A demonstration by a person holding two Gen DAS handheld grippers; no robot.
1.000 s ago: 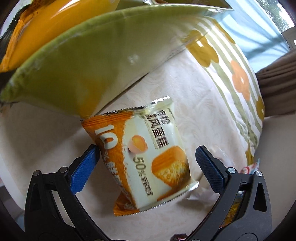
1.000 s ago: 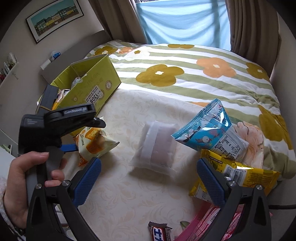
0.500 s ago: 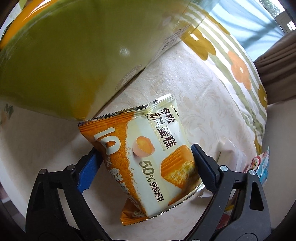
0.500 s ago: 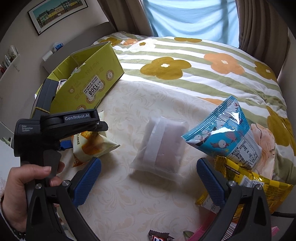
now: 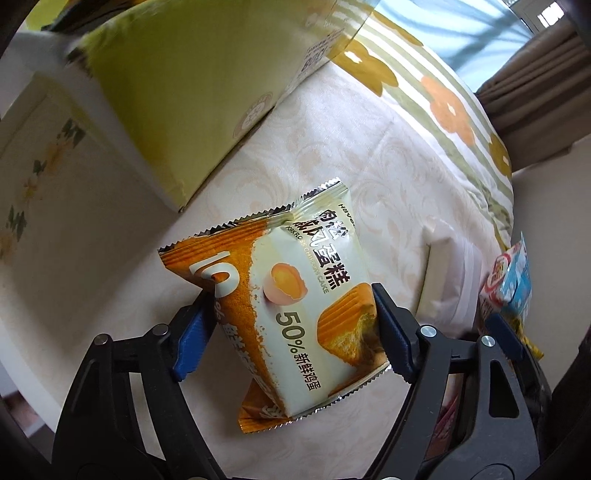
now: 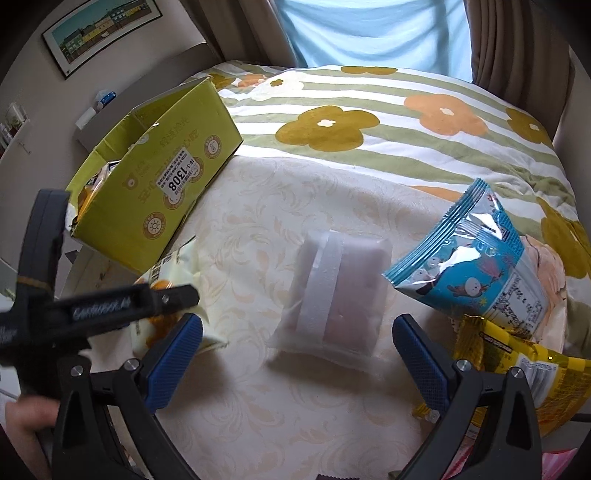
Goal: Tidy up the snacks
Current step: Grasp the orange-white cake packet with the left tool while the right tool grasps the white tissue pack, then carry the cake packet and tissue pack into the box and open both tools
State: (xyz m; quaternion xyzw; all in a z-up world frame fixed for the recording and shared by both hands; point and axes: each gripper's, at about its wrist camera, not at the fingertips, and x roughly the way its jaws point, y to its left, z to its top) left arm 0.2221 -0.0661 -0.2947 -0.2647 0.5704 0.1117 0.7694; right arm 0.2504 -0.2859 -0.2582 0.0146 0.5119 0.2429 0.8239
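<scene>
Two pads of the left gripper (image 5: 291, 325) are closing on the chiffon cake packet (image 5: 291, 291), light, puffy, crushable; right gripper (image 6: 297, 354) gapes, starting to narrow over a frosted pouch (image 6: 332, 291).

A home bedroom: a flowered, striped duvet (image 6: 369, 122) covers the bed, curtains (image 6: 517, 40) hang far, framed picture (image 6: 99, 33) far left.

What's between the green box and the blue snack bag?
In the right wrist view, a frosted white packet lies on the cream bedspread between the green box and the blue snack bag.
</scene>
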